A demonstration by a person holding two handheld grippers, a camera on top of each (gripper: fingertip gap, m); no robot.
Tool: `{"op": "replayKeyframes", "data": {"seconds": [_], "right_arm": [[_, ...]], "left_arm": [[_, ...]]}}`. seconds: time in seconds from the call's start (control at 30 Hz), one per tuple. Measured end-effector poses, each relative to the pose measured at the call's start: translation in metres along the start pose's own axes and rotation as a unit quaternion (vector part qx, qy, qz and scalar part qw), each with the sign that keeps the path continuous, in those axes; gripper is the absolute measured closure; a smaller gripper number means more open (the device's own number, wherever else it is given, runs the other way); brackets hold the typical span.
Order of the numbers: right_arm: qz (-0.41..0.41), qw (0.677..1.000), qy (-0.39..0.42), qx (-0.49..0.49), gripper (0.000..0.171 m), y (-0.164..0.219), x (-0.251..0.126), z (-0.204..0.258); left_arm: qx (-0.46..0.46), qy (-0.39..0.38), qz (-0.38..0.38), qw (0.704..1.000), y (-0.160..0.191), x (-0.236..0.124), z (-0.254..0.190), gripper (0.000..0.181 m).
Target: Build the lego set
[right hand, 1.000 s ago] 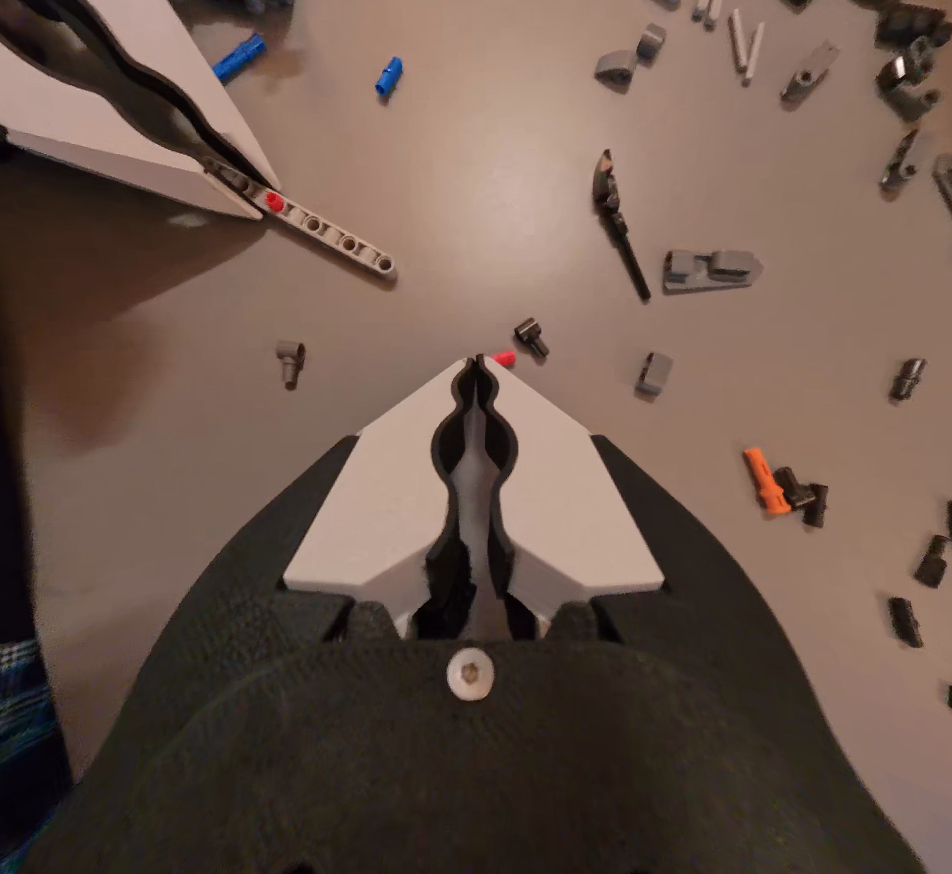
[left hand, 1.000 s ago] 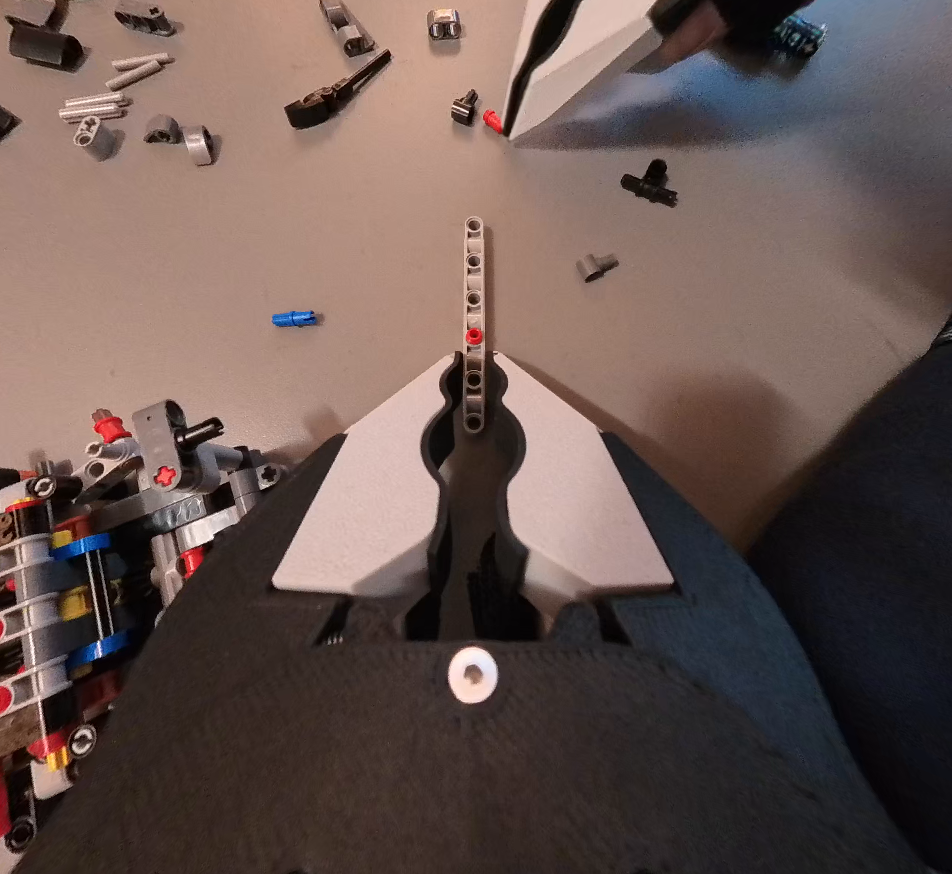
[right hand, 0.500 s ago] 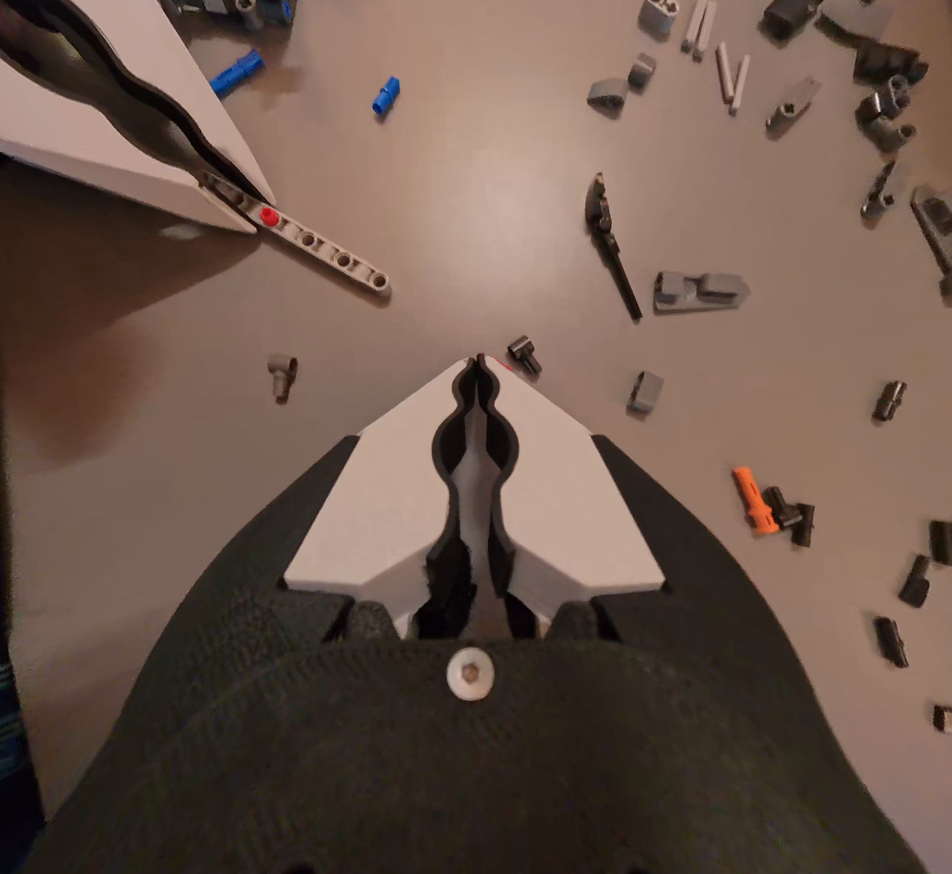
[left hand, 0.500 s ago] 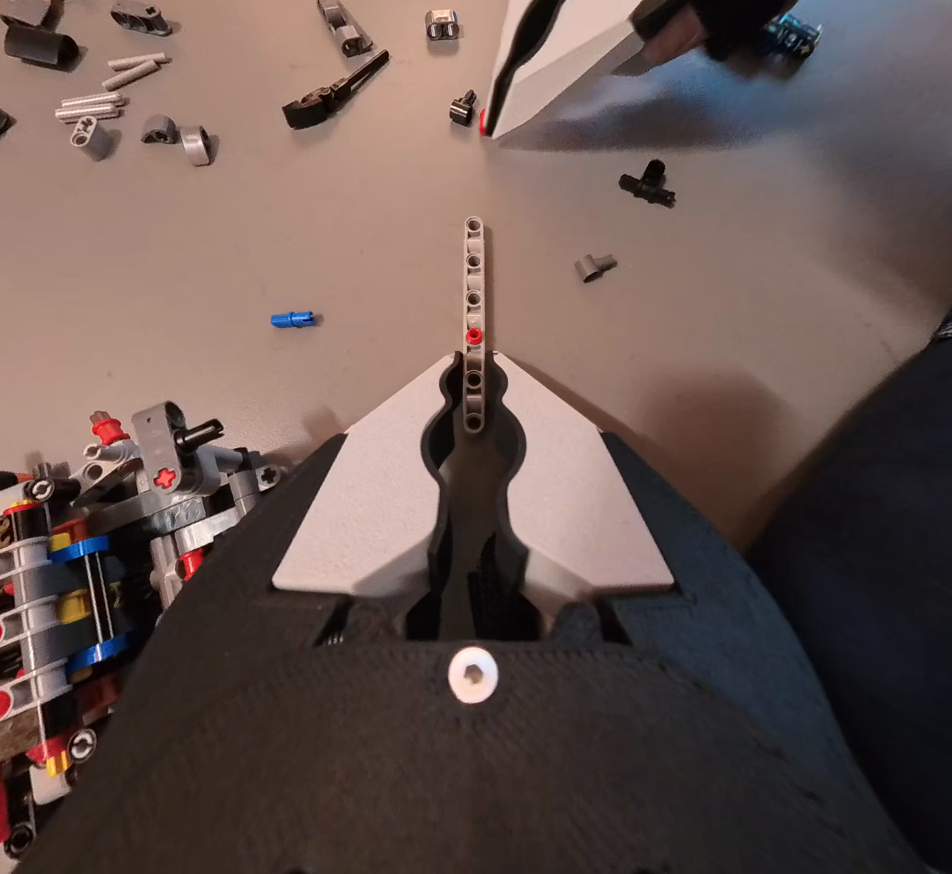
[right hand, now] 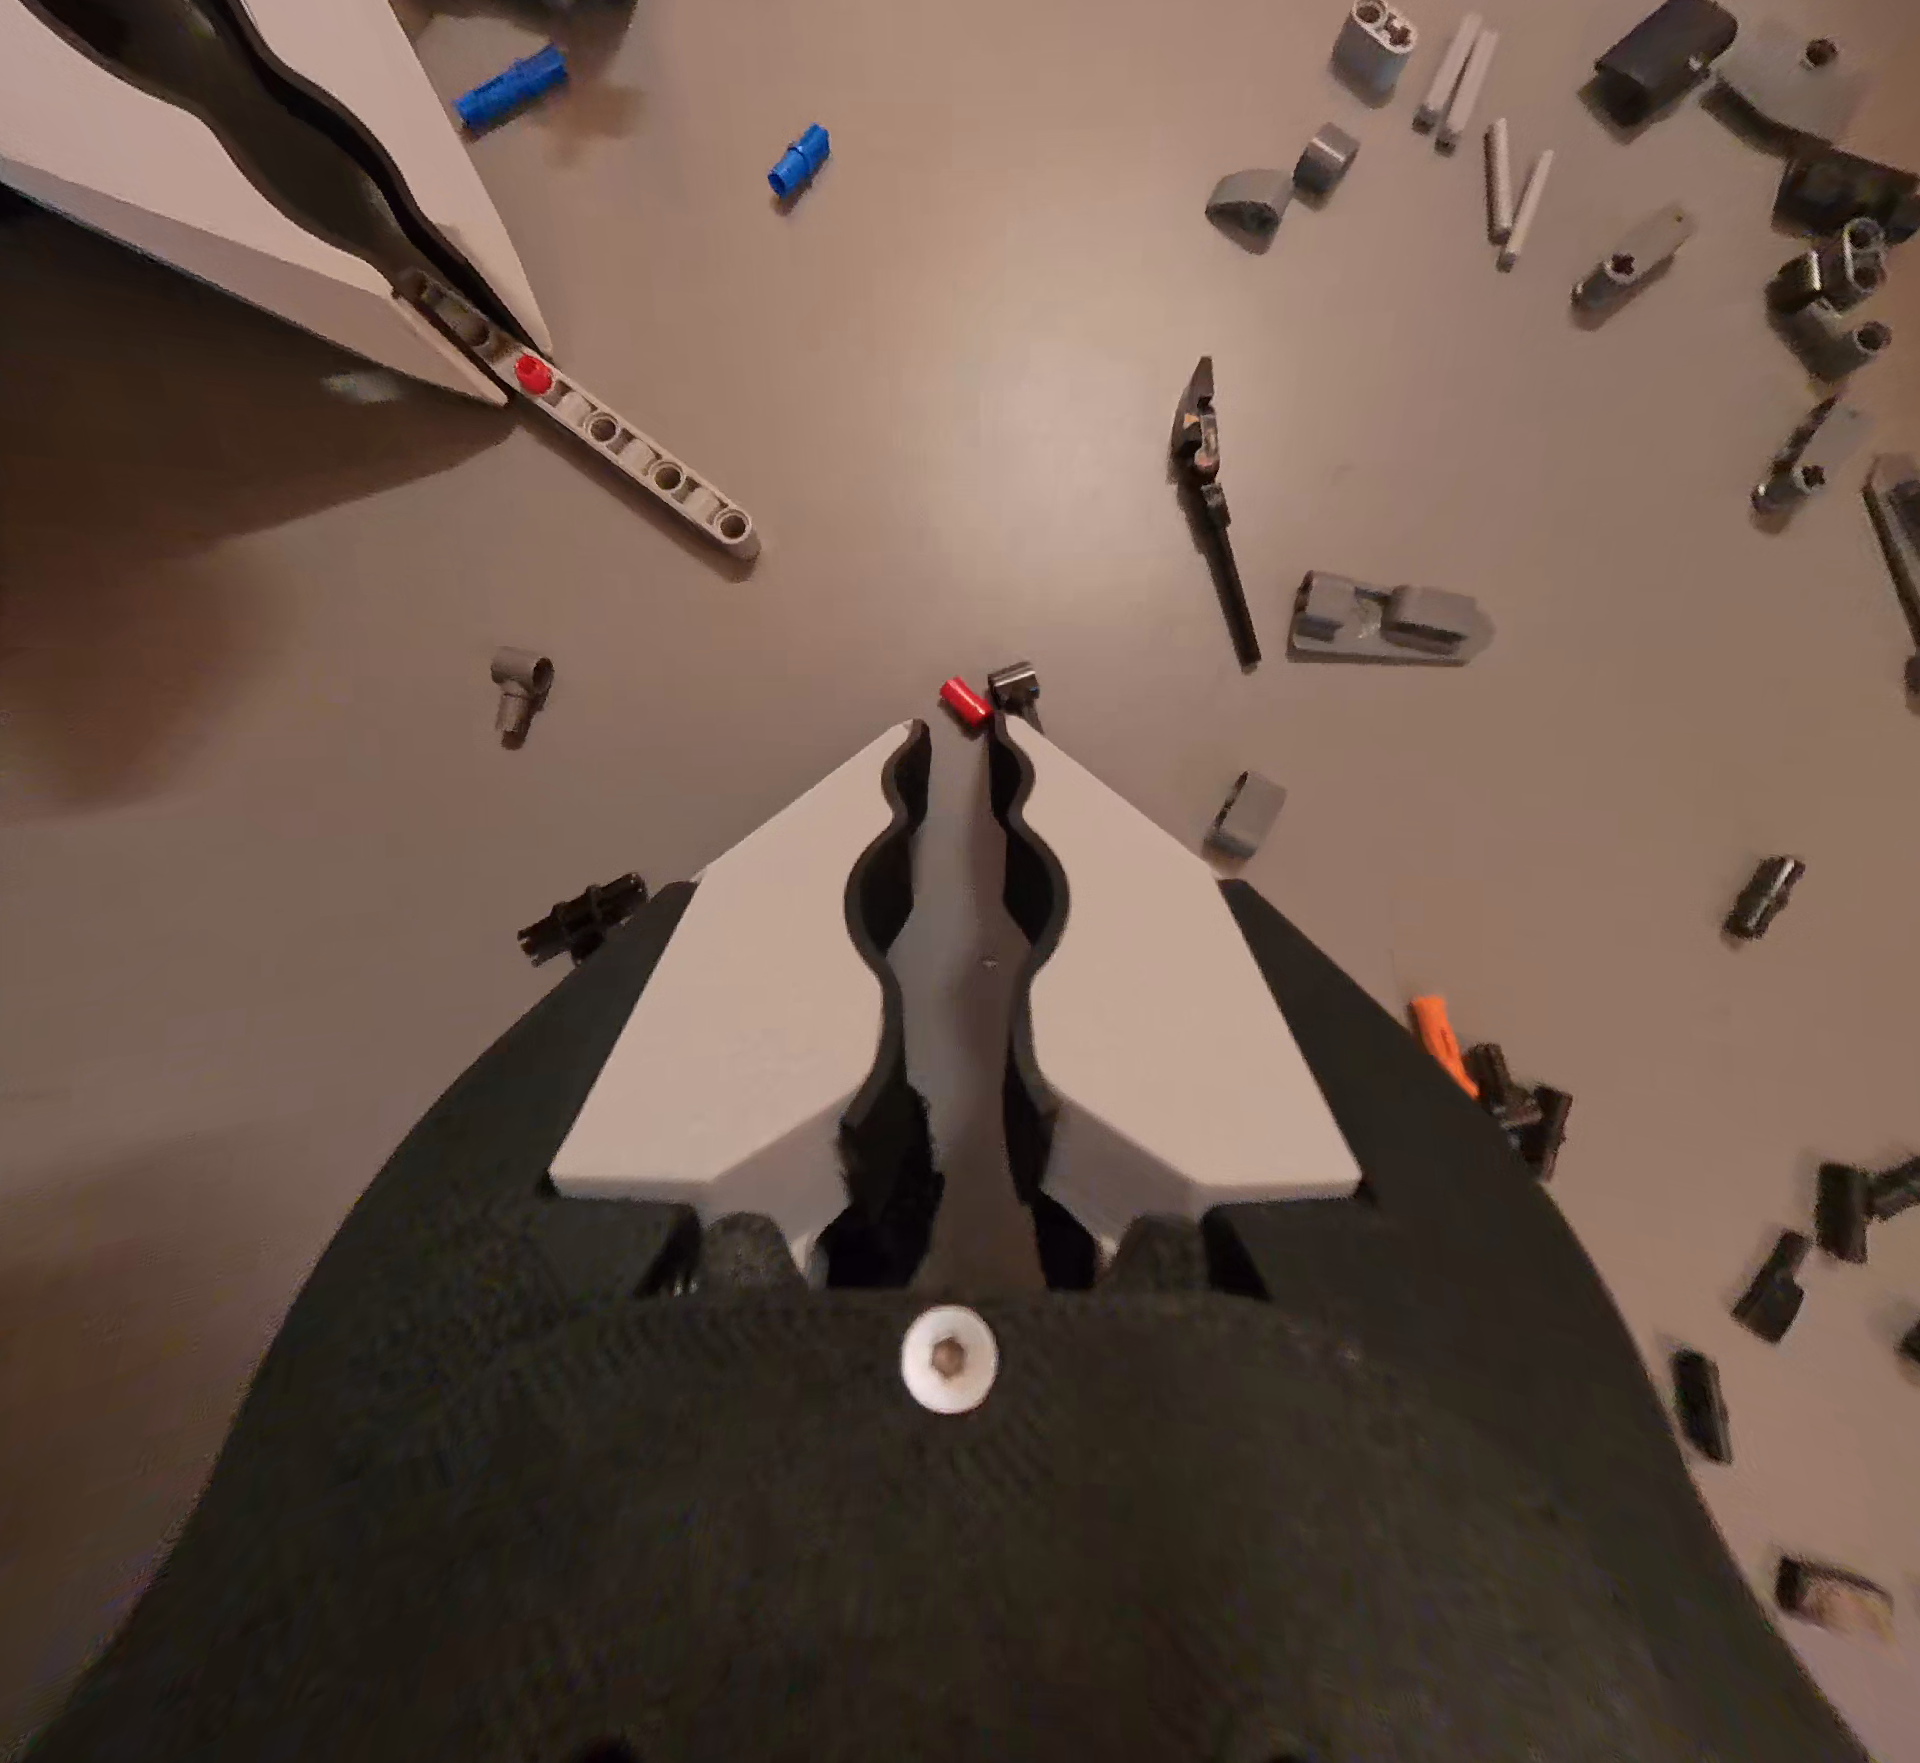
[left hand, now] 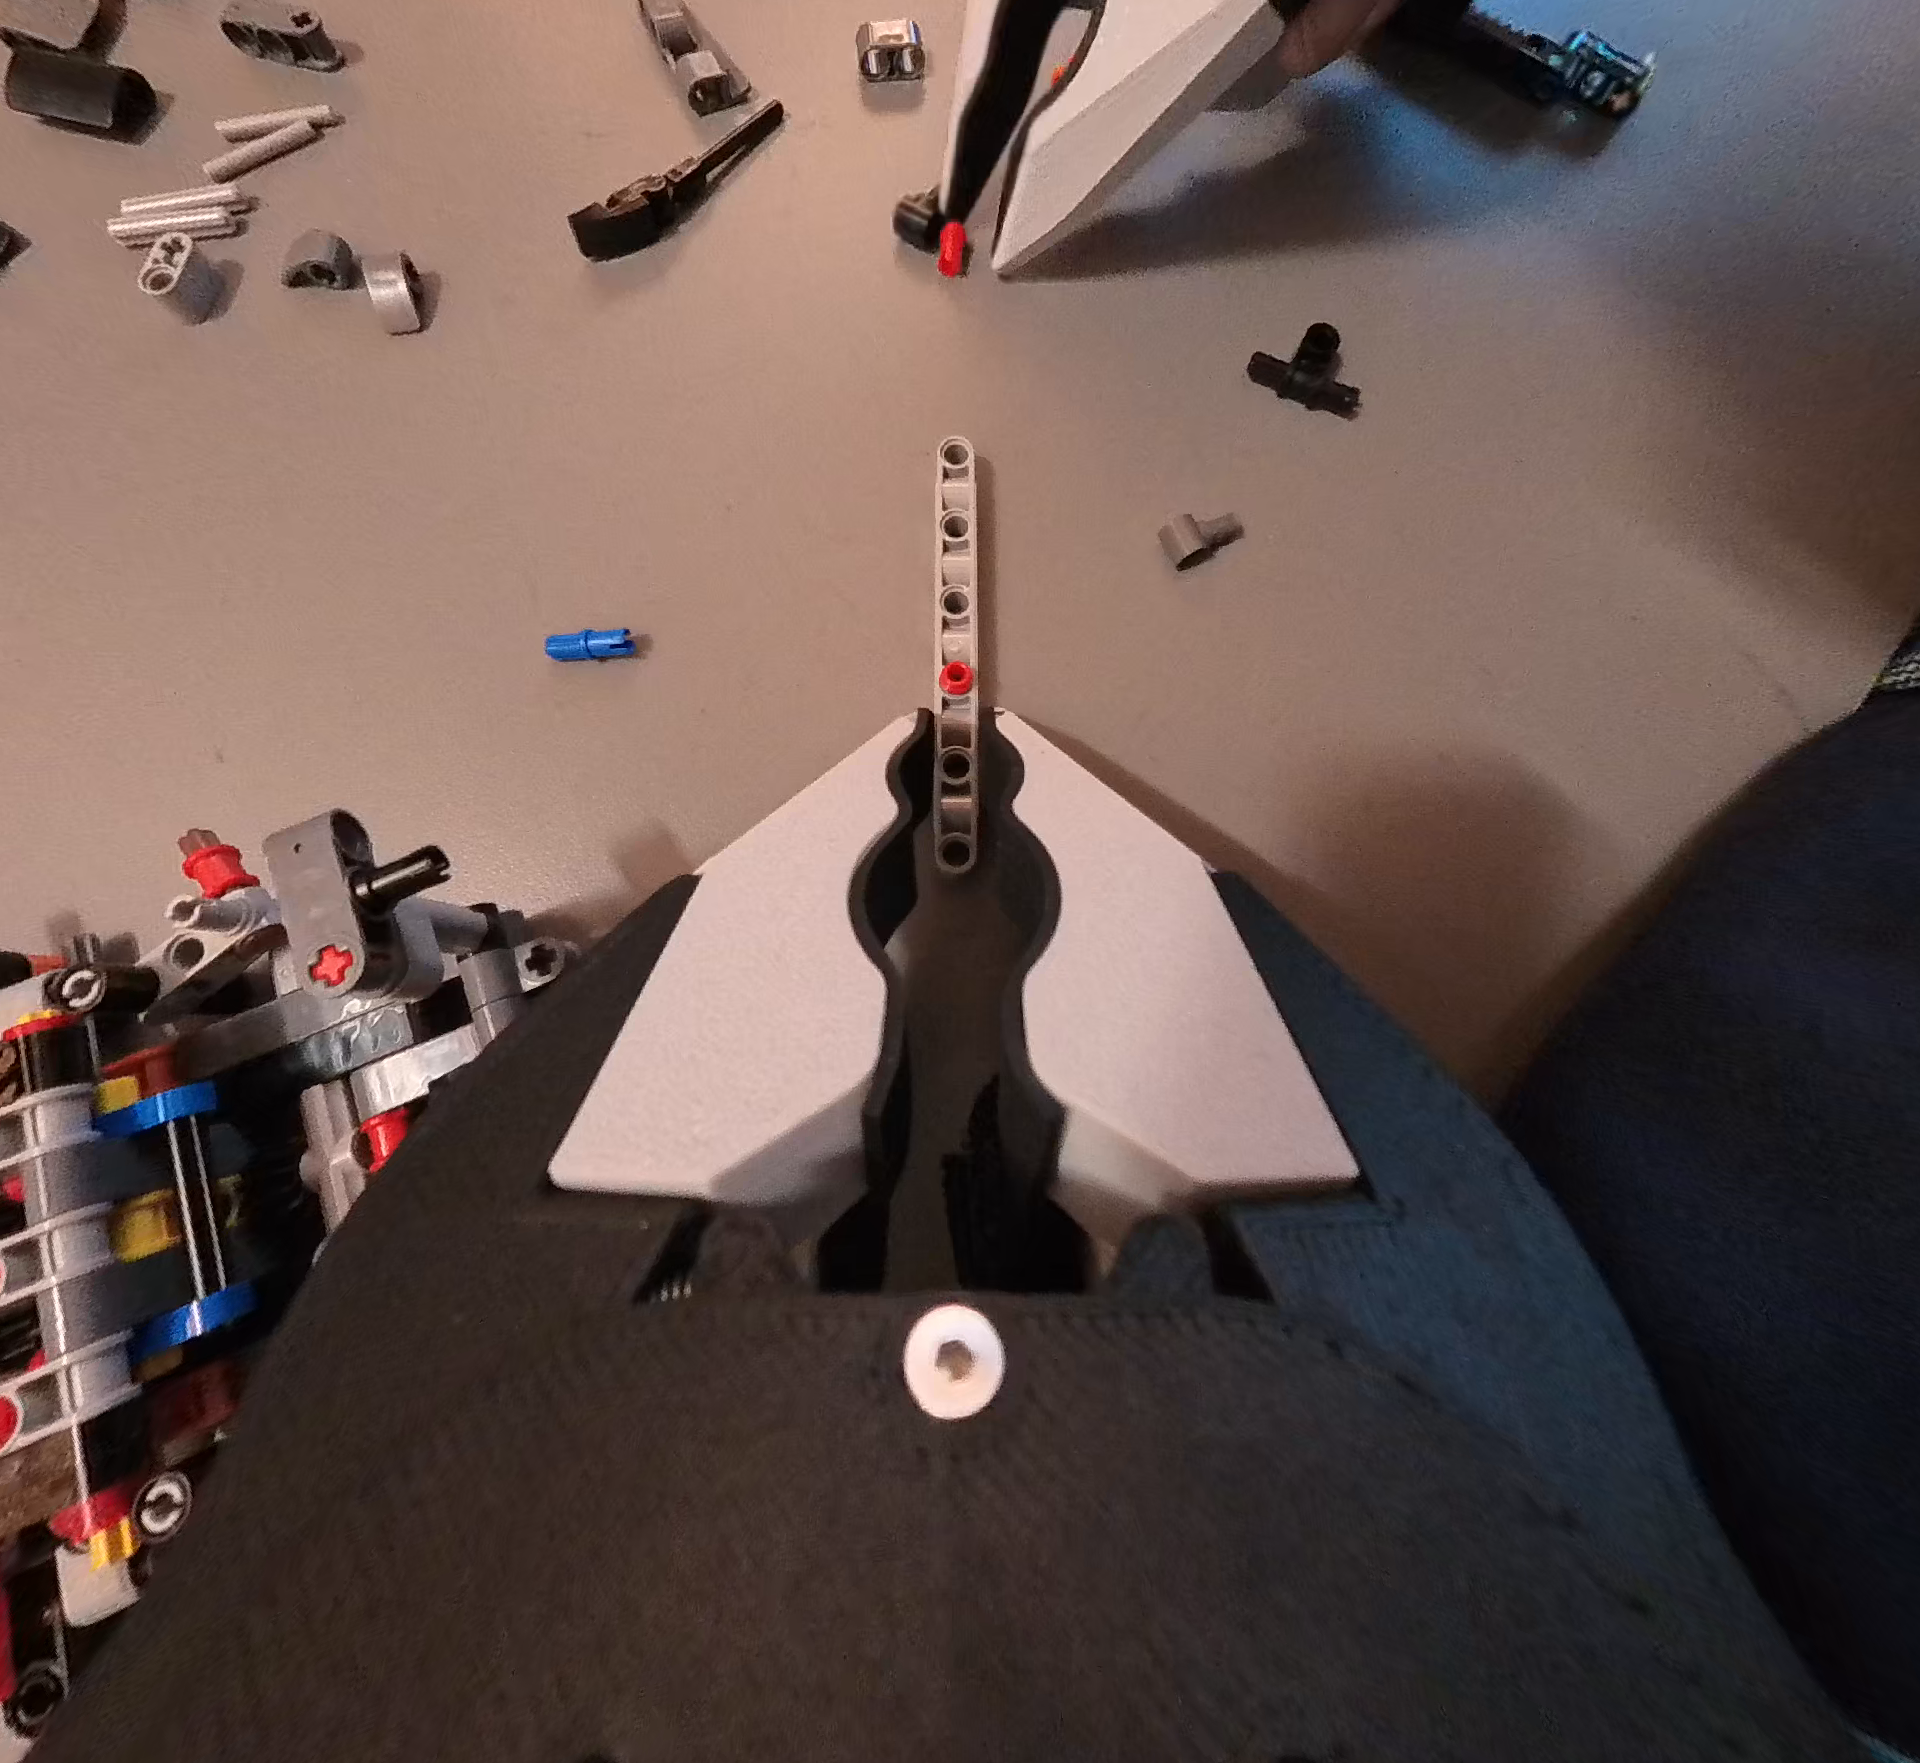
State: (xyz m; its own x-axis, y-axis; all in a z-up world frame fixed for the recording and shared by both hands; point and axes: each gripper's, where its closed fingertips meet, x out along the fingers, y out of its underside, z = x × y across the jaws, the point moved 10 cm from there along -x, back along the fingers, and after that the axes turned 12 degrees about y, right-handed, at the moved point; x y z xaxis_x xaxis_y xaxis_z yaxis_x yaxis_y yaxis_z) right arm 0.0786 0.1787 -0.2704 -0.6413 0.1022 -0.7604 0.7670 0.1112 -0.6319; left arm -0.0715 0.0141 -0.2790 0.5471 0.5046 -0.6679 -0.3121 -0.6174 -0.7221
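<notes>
On bare table, left fingers point(left hand: 956, 726) pinch grey beam point(left hand: 956, 570); right fingers point(right hand: 954, 737) spread behind red pin point(right hand: 964, 703).

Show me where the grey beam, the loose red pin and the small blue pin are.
grey beam point(left hand: 956, 570): left wrist view, on its free middle section ahead of the claw.
loose red pin point(right hand: 964, 703): right wrist view, on the middle of its barrel.
small blue pin point(left hand: 588, 645): left wrist view, on its middle.

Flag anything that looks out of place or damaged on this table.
Nothing stands out. Loose pieces lie scattered on the table, as expected mid-build. The left gripper holds the grey beam straight, and the right gripper is open by the red pin.
</notes>
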Motion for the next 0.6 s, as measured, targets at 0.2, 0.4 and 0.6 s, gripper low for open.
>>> {"op": "replayKeyframes", "data": {"seconds": [0.2,0.4,0.6], "right_arm": [[-0.010,0.999,-0.029,-0.036,0.160,-0.002,0.003,-0.007],[-0.012,0.995,-0.073,-0.071,0.165,-0.002,0.004,-0.012],[-0.021,0.993,-0.089,-0.071,0.168,0.000,0.004,-0.014]], "left_arm": [[-0.004,0.004,-0.001,1.000,0.000,0.000,0.001,0.174],[-0.005,0.006,-0.002,1.000,0.000,0.000,0.001,0.174],[-0.005,0.006,-0.002,1.000,0.000,0.000,0.001,0.174]]}}
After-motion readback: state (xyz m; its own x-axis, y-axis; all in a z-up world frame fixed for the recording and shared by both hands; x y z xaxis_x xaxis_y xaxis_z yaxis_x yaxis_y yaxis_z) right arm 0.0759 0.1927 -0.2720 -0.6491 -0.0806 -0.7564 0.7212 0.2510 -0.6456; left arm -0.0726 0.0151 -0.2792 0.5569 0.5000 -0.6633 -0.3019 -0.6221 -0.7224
